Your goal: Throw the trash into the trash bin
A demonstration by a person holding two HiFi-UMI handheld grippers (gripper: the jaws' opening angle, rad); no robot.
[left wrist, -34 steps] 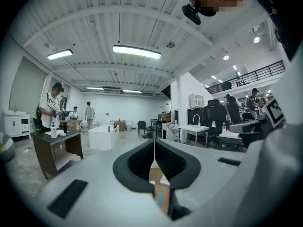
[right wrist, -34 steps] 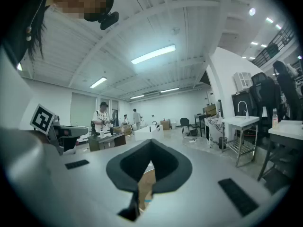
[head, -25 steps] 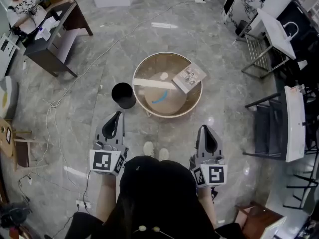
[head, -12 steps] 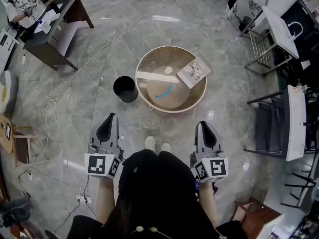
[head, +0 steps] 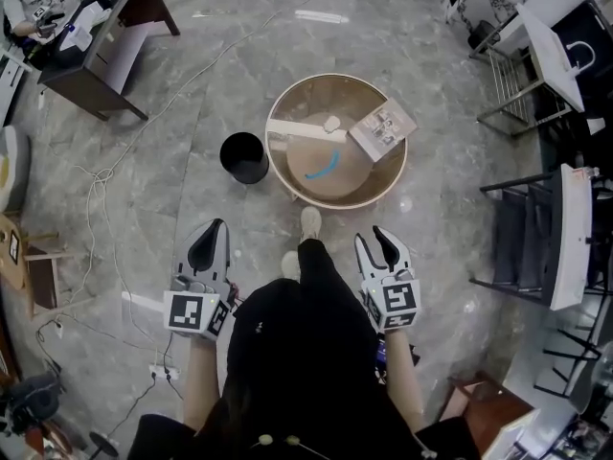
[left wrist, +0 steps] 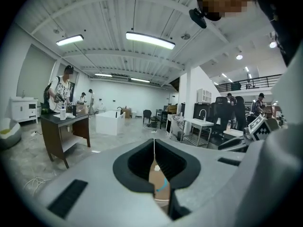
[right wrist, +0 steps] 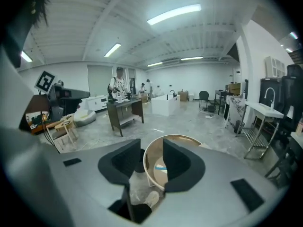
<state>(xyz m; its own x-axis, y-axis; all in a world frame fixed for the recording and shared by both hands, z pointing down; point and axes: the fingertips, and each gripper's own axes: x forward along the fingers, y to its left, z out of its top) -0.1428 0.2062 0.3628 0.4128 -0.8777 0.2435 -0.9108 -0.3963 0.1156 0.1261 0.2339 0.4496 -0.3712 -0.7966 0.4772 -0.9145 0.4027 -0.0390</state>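
Note:
A black trash bin [head: 244,156] stands on the floor just left of a round wooden table [head: 337,202]. On the table lie a blue strip [head: 322,165], a small white crumpled scrap [head: 331,122], a pale flat slat [head: 305,130] and a printed booklet [head: 382,130]. My left gripper [head: 209,242] is shut and empty, well short of the bin; its own view shows the jaws [left wrist: 154,144] closed to a thin slit. My right gripper [head: 384,247] has jaws that are opening, with nothing between them; the table [right wrist: 147,167] shows through the gap [right wrist: 152,161].
A dark desk [head: 91,51] with a seated person stands at the far left. Cables [head: 101,199] trail over the floor on the left. Chairs and a white table [head: 565,238] line the right side, with a metal rack [head: 512,94] behind. My shoe [head: 309,221] is near the table.
The right gripper's jaws have gone from shut to open. Both grippers have dropped lower, and the table and bin now sit nearer as a foot steps forward.

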